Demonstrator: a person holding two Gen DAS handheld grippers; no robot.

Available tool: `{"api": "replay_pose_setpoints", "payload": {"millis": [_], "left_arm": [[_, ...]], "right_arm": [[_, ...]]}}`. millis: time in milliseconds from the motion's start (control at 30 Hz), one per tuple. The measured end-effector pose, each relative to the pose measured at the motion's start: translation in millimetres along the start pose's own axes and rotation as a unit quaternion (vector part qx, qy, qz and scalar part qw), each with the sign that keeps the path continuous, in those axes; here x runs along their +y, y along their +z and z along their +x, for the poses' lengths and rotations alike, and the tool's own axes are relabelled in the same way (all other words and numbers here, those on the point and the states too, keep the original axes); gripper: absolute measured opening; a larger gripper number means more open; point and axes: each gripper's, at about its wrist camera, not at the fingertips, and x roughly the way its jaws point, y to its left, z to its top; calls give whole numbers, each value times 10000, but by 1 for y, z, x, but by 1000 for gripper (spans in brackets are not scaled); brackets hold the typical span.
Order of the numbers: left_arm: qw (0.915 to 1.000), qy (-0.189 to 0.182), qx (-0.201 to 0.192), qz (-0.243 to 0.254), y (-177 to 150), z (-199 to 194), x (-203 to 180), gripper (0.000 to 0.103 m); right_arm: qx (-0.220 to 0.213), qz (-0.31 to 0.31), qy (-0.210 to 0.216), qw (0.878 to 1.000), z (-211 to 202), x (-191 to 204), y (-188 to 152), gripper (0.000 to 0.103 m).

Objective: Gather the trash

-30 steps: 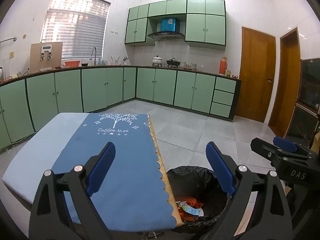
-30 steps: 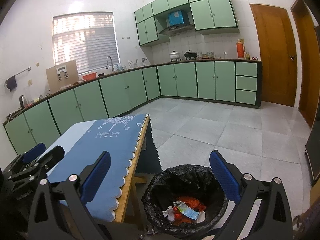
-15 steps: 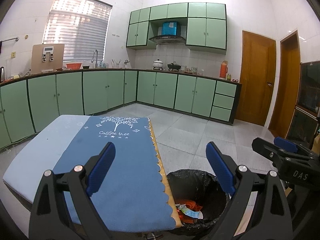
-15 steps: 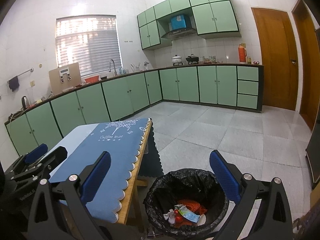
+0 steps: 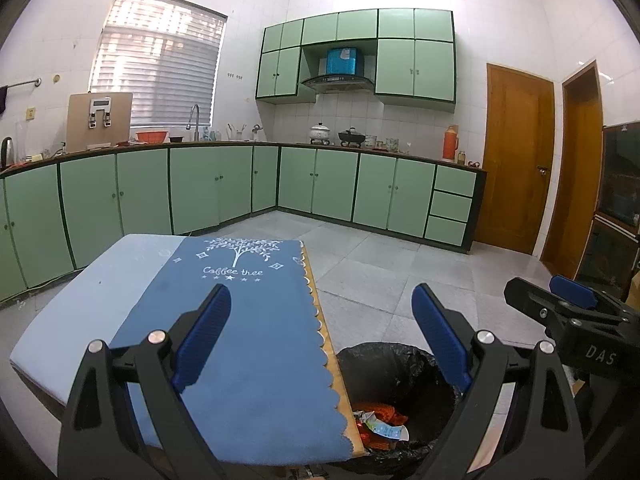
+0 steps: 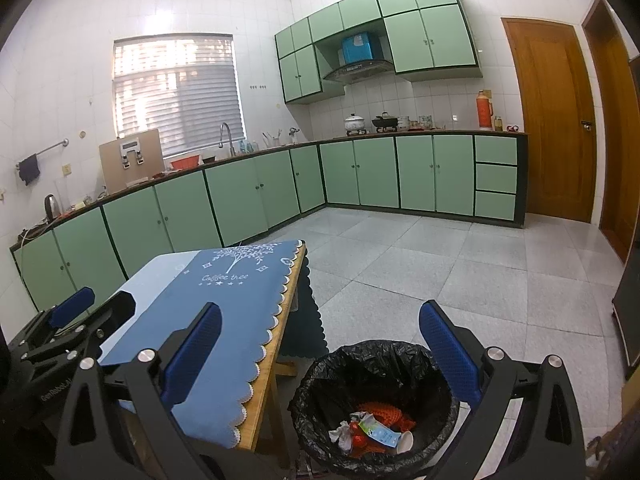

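Observation:
A black-lined trash bin (image 6: 374,400) stands on the floor beside the table, also seen as the bin (image 5: 400,376) in the left wrist view. Inside lies trash (image 6: 374,428): an orange net, crumpled wrappers and a white cup; the same trash (image 5: 380,426) shows from the left. My left gripper (image 5: 320,320) hovers open and empty over the table's near right corner. My right gripper (image 6: 320,336) hangs open and empty above the bin. Each gripper shows in the other's view: the right gripper (image 5: 560,300) and the left gripper (image 6: 80,308).
The wooden table (image 6: 280,340) carries a blue "Coffee tree" cloth (image 5: 240,320) over a pale blue mat (image 5: 92,300). Green kitchen cabinets (image 5: 200,188) line the far walls. Wooden doors (image 5: 516,160) stand at the right. Grey tiled floor (image 6: 460,272) spreads beyond the bin.
Both cameras have tilted up and pulled back slightly, so the table and the bin sit lower in view. Both grippers stay open and empty.

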Motion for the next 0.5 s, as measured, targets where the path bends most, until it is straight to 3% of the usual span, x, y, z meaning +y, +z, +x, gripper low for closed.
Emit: {"api": "replay_pose_setpoints", "payload": {"millis": [500], "left_arm": [[10000,66,2,21,3,-1,1,89]], "right_arm": [[-11,-33,-9,10000,-2,0,0,97]]}}
